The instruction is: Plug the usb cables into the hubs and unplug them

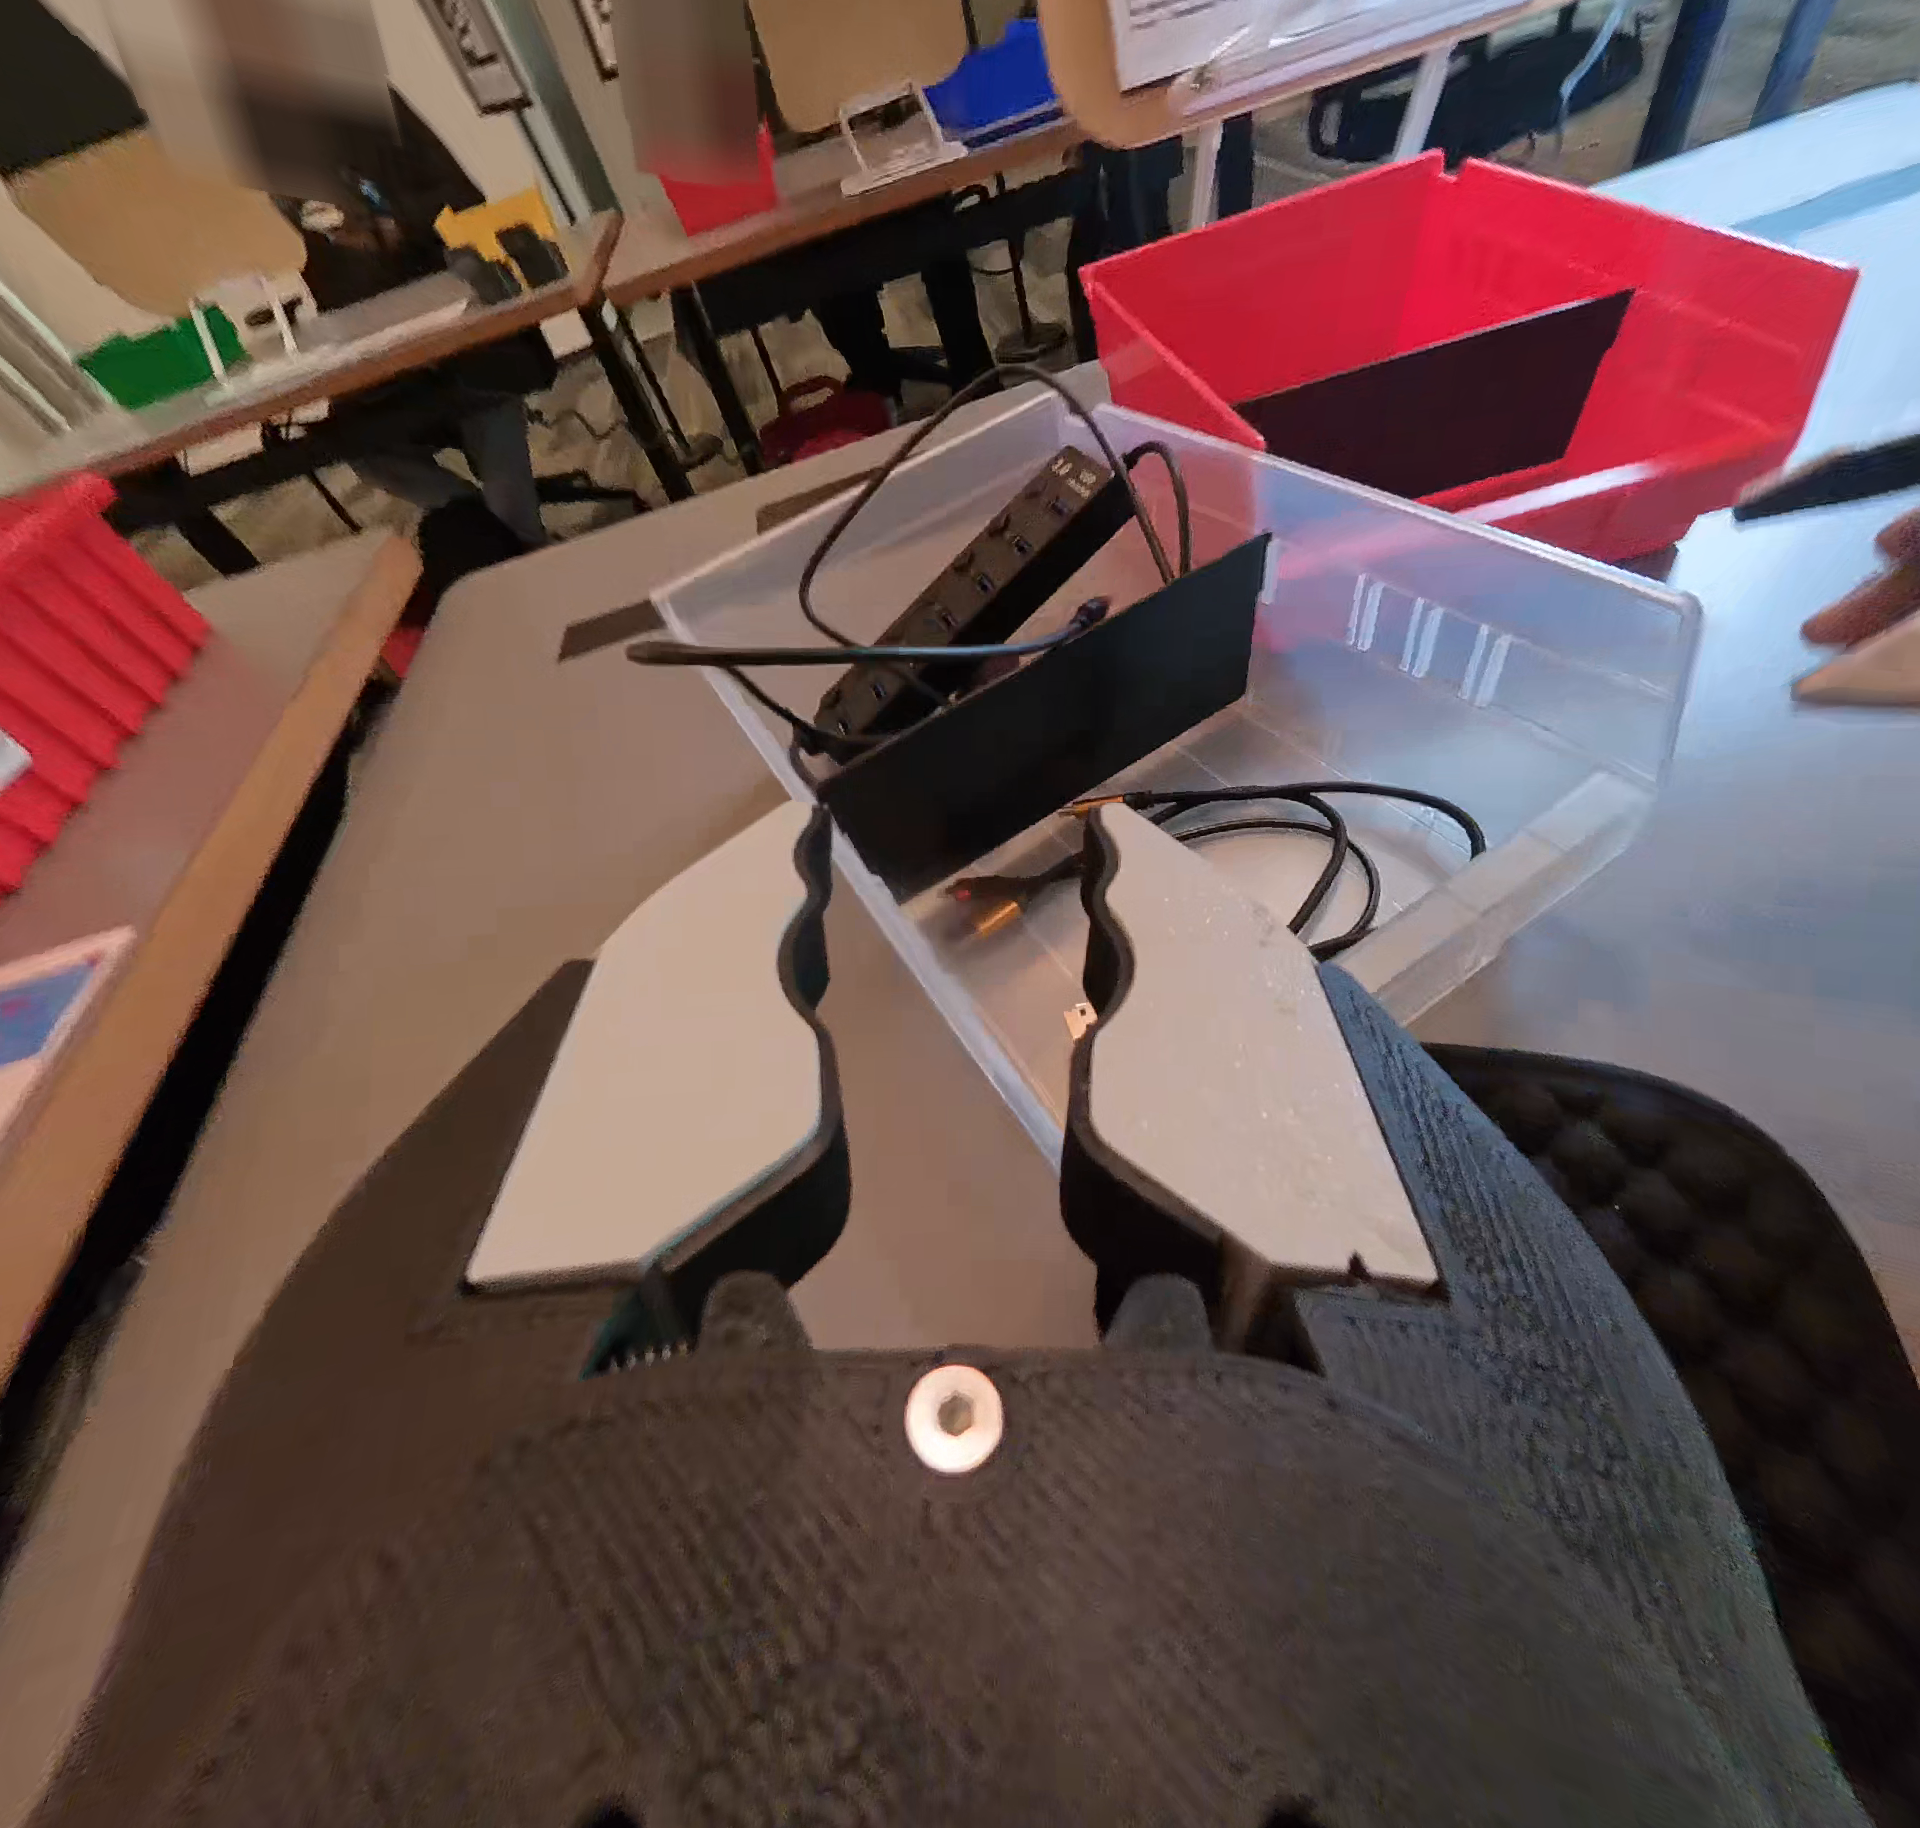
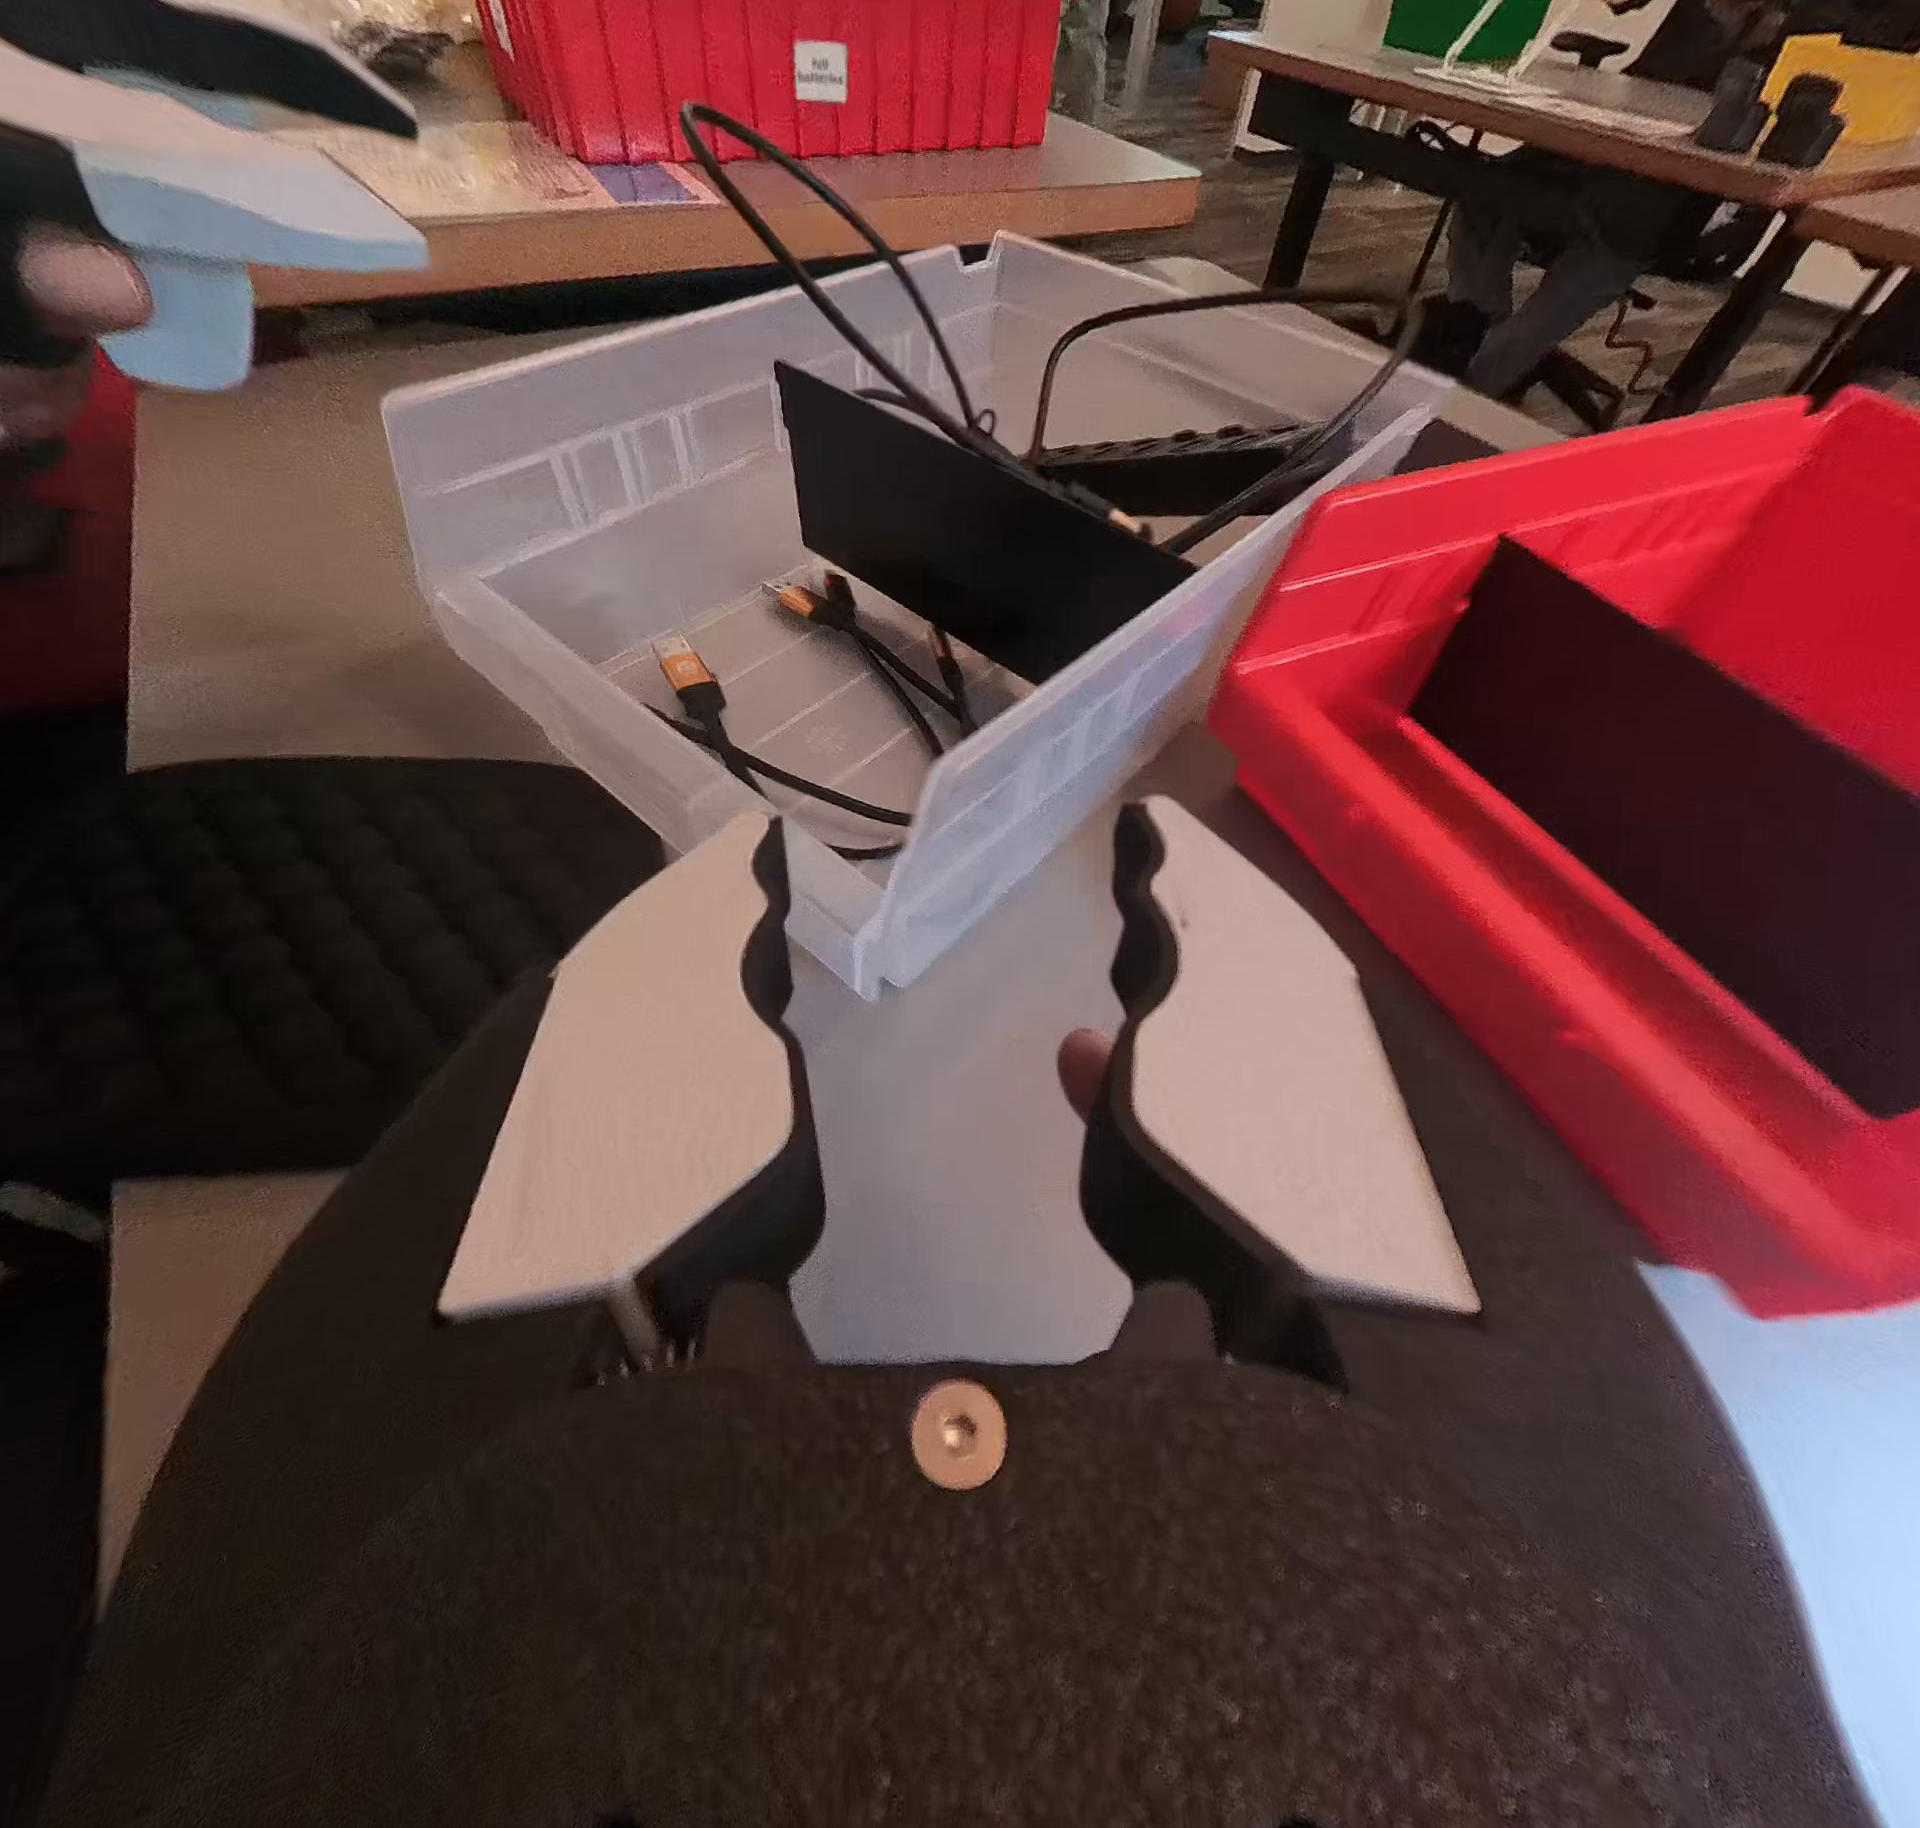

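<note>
You're at the reach-in step: both claws, left claw [image 1: 951,843] and right claw [image 2: 951,843], gape empty short of the clear bin [image 2: 499,490], where loose cables [image 2: 691,682] lie before the divider [image 2: 966,542] and the hub [image 1: 966,583] behind it, so grab a plug next.

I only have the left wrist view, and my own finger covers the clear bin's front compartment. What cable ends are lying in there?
Observer: Two orange-sleeved USB plugs lie loose on that compartment's floor, with thinner cable ends beside them.
Operator: What is the right gripper doing?
Observer: The right gripper is open and empty; the near corner of the clear bin shows between its jaws.
</note>
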`<state>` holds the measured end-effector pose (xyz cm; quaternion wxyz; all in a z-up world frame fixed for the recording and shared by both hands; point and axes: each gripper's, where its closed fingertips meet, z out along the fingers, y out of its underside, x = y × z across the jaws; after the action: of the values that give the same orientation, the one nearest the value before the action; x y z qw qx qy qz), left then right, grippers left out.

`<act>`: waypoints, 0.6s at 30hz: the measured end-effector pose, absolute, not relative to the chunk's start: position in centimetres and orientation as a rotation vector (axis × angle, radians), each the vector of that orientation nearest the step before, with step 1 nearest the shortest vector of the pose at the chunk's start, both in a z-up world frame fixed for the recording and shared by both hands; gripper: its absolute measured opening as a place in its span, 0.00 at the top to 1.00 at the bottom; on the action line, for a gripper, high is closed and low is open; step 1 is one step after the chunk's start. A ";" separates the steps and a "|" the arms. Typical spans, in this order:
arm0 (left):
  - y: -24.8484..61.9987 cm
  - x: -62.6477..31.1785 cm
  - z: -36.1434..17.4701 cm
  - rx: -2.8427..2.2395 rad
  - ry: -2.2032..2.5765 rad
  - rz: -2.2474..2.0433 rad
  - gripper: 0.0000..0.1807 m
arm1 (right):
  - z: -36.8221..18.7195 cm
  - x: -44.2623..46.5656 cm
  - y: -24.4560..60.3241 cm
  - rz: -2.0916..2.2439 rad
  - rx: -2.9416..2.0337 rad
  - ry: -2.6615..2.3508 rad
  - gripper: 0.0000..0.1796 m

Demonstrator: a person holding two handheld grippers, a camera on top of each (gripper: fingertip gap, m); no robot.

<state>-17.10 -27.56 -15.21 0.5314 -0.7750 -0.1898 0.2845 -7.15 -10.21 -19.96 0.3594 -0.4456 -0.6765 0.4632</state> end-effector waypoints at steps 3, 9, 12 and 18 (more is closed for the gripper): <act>-25.9 -15.8 -14.9 -1.974 -0.307 0.638 0.72 | -19.1 -6.9 -6.6 1.077 -1.120 -1.804 0.64; -20.1 -12.2 -19.0 -2.273 0.037 0.455 0.69 | -20.2 -9.4 -1.5 0.792 -1.087 -1.935 0.60; -18.4 -10.6 -22.8 -2.452 0.183 0.350 0.66 | -22.0 -11.4 -0.6 0.638 -1.057 -2.017 0.60; -17.9 -10.7 -28.8 -2.685 0.340 0.271 0.76 | -27.8 -15.3 1.2 0.242 -0.977 -2.186 0.69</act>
<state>-10.73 -17.94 -28.85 0.2091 -0.9653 0.1224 0.0975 -15.28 1.18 -27.82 0.3594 -0.3790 -0.8476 0.0938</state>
